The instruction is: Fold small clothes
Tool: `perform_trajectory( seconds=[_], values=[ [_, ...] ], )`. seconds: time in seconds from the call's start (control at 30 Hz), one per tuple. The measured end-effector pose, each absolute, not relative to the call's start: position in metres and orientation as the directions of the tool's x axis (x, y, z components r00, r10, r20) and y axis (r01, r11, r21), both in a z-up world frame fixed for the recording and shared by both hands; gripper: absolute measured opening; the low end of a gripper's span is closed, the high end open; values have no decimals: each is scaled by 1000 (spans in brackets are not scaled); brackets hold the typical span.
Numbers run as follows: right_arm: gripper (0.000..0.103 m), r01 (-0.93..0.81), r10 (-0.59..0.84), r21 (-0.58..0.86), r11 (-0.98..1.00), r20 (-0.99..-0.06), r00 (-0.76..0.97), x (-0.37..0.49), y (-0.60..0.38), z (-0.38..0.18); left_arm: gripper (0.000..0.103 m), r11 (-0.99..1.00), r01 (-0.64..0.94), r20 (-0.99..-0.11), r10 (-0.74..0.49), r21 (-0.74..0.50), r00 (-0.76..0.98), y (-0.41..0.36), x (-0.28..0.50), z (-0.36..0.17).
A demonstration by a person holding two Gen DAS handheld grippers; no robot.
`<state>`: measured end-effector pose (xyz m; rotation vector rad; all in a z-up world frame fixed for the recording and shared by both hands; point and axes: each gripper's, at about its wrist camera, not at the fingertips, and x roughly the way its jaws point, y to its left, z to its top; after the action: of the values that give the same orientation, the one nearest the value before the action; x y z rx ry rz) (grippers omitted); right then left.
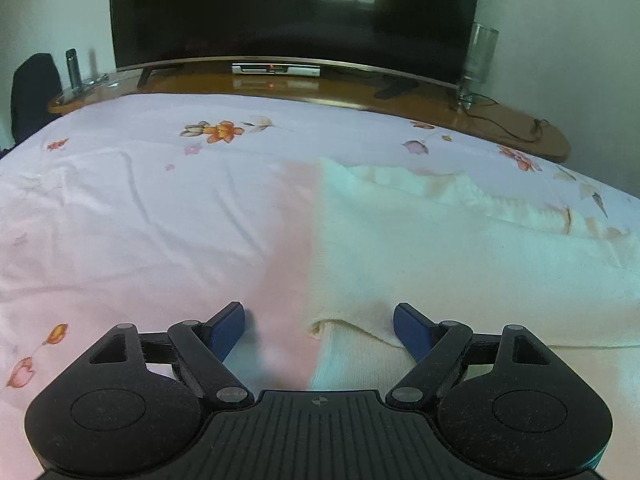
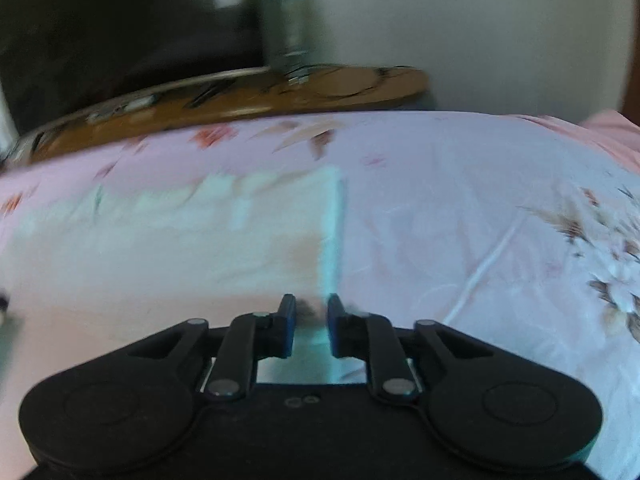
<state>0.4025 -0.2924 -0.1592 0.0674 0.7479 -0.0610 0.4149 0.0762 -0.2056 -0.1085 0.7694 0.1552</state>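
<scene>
The white garment [image 1: 460,264] lies flat on the floral bedsheet [image 1: 140,216], short of the television [image 1: 296,8]. Left gripper [image 1: 319,326] hangs wide open over its near left corner, gripping nothing. Right gripper [image 2: 311,316] sits at its right edge [image 2: 332,236], jaws narrowly parted; whether it pinches cloth, I cannot tell.

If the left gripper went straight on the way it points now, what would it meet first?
Probably the near left edge of the cream-white knitted garment, lying flat on the pink floral bedsheet. The left gripper stands open and empty, angled down at that edge. Depth is unclear, so it might touch bare sheet beside it.
</scene>
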Motion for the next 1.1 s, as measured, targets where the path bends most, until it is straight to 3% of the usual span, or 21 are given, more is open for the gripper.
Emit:
perform_trajectory(
  seconds=[0.1,0.2,0.47,1.1],
  values=[
    [19,12,28,54,998,-676,736,397,-286,-159,82,989,-145,-699,106,3,707,69,409,-210],
    [19,13,-2,10,1000,-707,707,400,-284,-175,81,986,-165,-699,115,-4,706,68,407,-211],
    [24,-19,111,139,990,-693,713,366,-288,-150,82,990,-125,-726,44,-58,687,68,356,-189],
    [32,47,53,128,991,-678,733,117,-268,-113,82,986,-40,-757,-98,-161,646,106,140,-178]
  ],
)
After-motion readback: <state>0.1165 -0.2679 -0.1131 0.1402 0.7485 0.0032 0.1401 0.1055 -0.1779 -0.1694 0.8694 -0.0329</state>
